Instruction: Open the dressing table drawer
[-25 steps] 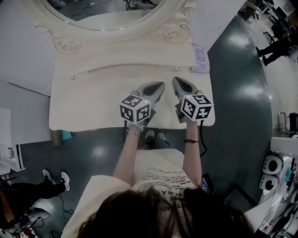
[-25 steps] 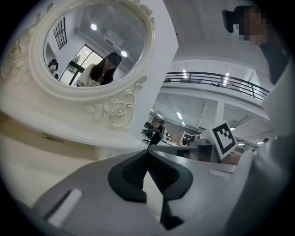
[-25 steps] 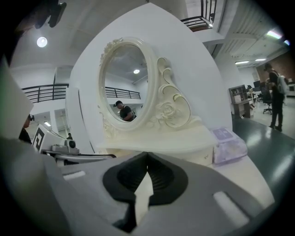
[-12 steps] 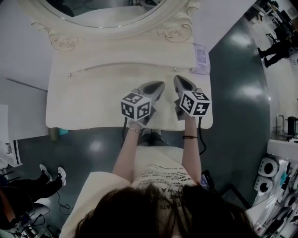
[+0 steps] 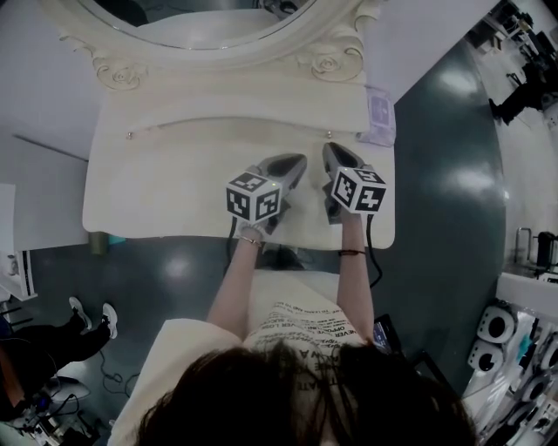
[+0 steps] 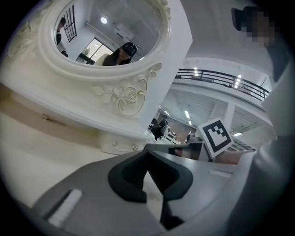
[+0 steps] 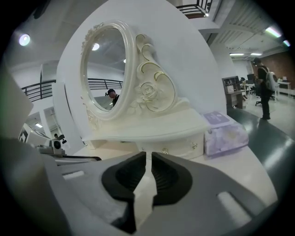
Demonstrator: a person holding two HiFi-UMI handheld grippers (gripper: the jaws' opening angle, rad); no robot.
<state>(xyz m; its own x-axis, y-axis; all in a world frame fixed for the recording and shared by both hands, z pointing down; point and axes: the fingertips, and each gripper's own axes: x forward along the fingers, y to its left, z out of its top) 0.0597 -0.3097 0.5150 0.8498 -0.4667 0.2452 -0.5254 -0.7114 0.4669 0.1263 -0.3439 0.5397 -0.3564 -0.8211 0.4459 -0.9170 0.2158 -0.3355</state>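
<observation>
The cream dressing table [image 5: 157, 200] carries an oval mirror [image 5: 209, 26] on a raised shelf. Under that shelf is a small drawer [image 7: 177, 146] with little round knobs [image 7: 164, 150]; the left gripper view shows the drawer [image 6: 120, 144] too. Both grippers hover over the tabletop, short of the drawer. My left gripper [image 5: 296, 162] [image 6: 147, 154] has its pads together and holds nothing. My right gripper [image 5: 333, 150] [image 7: 148, 156] has just been opening: a narrow slit shows between its pads, with nothing in it.
A lilac tissue pack [image 5: 377, 113] [image 7: 224, 131] lies at the table's back right corner, beside the drawer. Dark floor surrounds the table. People stand far right [image 7: 263, 87] and at the lower left [image 5: 83, 327]. Equipment crowds the lower right [image 5: 514, 348].
Both grippers have sunk slightly toward the tabletop and kept side by side. The head view has shifted a little. Nothing has been gripped.
</observation>
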